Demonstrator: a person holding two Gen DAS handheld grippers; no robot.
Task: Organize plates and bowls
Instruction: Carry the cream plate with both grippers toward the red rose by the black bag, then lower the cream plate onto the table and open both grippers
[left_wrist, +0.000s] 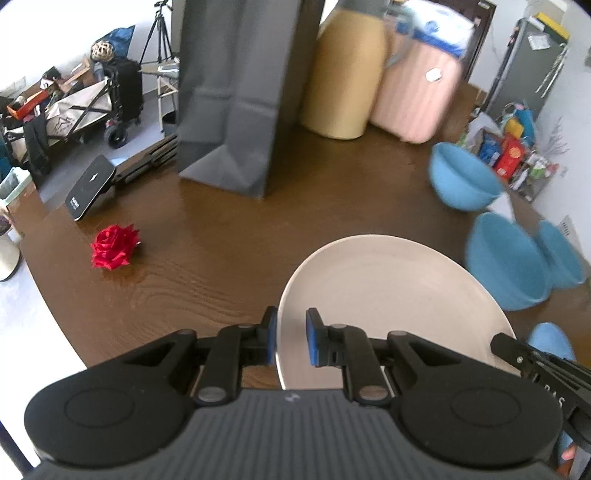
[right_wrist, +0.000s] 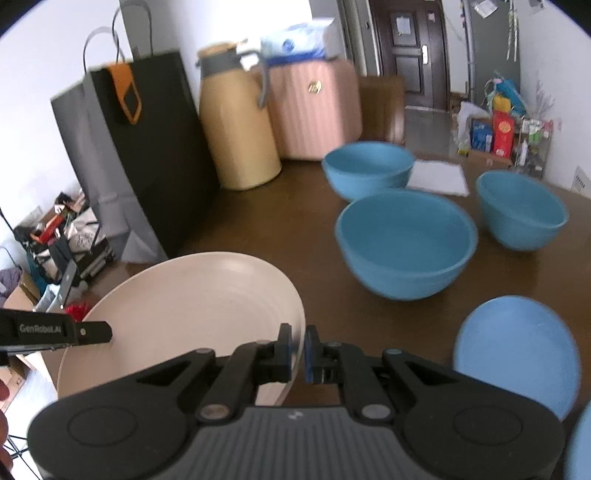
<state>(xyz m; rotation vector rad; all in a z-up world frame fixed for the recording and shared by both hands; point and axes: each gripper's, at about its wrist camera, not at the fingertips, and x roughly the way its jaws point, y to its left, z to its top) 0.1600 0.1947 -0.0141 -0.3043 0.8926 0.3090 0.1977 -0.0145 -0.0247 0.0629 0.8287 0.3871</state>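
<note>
A cream plate (left_wrist: 388, 295) hangs just over the brown table (left_wrist: 221, 240), gripped at opposite rims. My left gripper (left_wrist: 291, 321) is shut on its left rim, and my right gripper (right_wrist: 298, 332) is shut on the right rim of the cream plate (right_wrist: 192, 306). Each view also shows the other gripper's finger at the plate's far edge. Three blue bowls (right_wrist: 369, 166) (right_wrist: 406, 240) (right_wrist: 521, 210) stand upright to the right of the plate. Near the right front lies a blue plate (right_wrist: 517, 354).
A grey paper bag (left_wrist: 236, 92), a tan jug (left_wrist: 343, 74) and a pink case (left_wrist: 417, 92) stand along the table's back. A red paper flower (left_wrist: 114, 247) and a black device (left_wrist: 90, 192) lie at the left. White paper (right_wrist: 437, 177) lies behind the bowls.
</note>
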